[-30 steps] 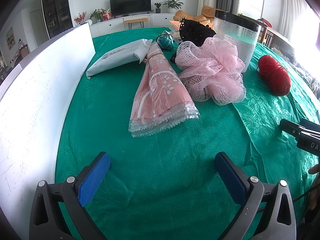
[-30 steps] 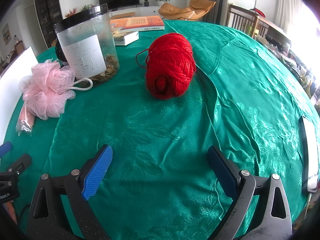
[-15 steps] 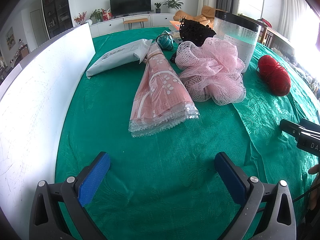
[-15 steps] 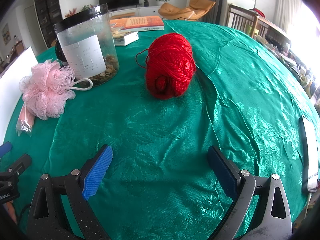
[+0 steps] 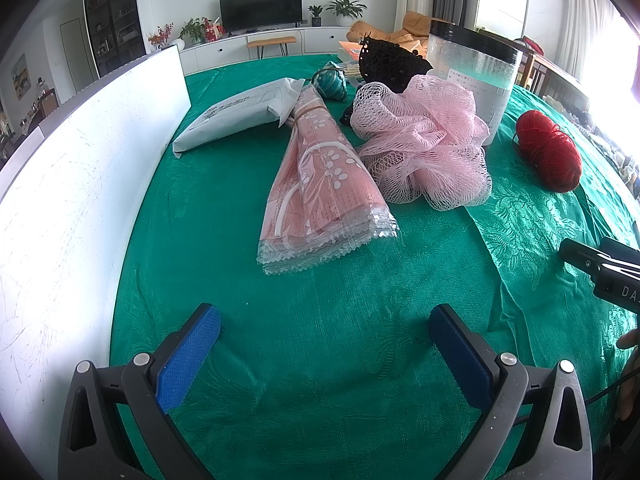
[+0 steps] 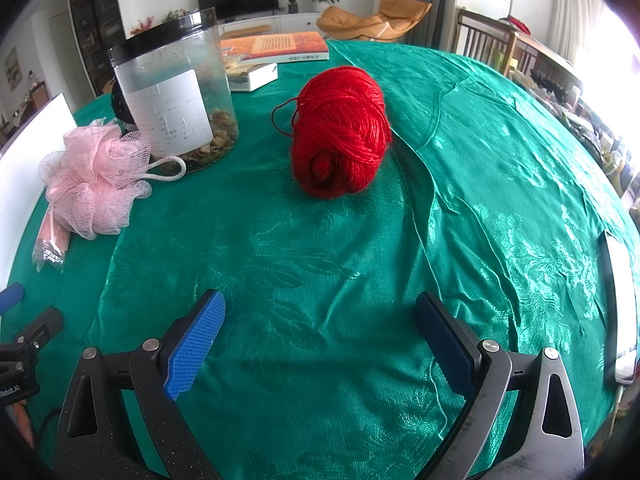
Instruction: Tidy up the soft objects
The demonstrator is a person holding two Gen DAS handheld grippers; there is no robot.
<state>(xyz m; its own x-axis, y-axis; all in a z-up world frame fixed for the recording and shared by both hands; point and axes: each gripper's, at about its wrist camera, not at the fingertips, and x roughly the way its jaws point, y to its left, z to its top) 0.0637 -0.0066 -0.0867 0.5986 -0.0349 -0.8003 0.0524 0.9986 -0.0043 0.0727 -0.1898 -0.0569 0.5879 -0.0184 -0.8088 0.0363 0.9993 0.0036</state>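
A pink mesh bath pouf lies on the green tablecloth, also in the right wrist view. A pink patterned pack in clear wrap lies left of it. A red yarn ball sits ahead of my right gripper, also in the left wrist view. A black knitted item and a teal pouch lie at the back. My left gripper is open and empty, short of the pink pack. My right gripper is open and empty.
A white board stands along the left edge. A clear jar with a black lid stands beside the pouf. A white wrapped packet and books lie at the back. A white device lies at the right edge.
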